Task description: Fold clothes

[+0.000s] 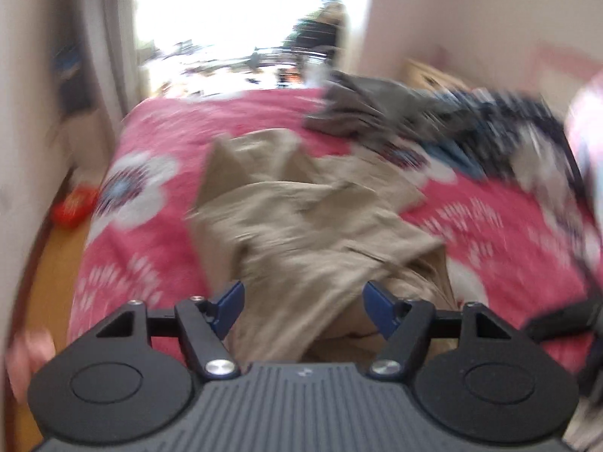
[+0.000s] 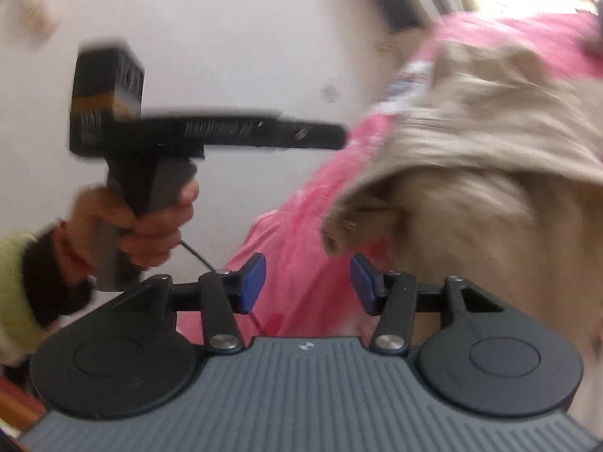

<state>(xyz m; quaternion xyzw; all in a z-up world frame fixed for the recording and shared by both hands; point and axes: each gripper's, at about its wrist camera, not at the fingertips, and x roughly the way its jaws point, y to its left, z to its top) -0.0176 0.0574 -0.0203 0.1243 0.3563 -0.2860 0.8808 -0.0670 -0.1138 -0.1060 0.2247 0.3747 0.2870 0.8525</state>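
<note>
A rumpled beige garment (image 1: 301,222) lies spread on a pink flowered bedspread (image 1: 162,139). My left gripper (image 1: 303,310) hovers over its near end, blue pads wide apart, open, with cloth showing beneath the gap. In the right wrist view the same beige garment (image 2: 490,143) fills the right side, its hem corner hanging just beyond my right gripper (image 2: 307,282), which is open and holds nothing. The left gripper's body (image 2: 150,139) appears there too, held by a hand (image 2: 150,222) in a black and yellow-green sleeve. Both views are motion-blurred.
A heap of grey, dark and blue clothes (image 1: 433,120) sits at the bed's far right. A red object (image 1: 73,205) lies on the wooden floor left of the bed. A bright window (image 1: 245,26) is behind, with a white wall (image 2: 226,37) beside the bed.
</note>
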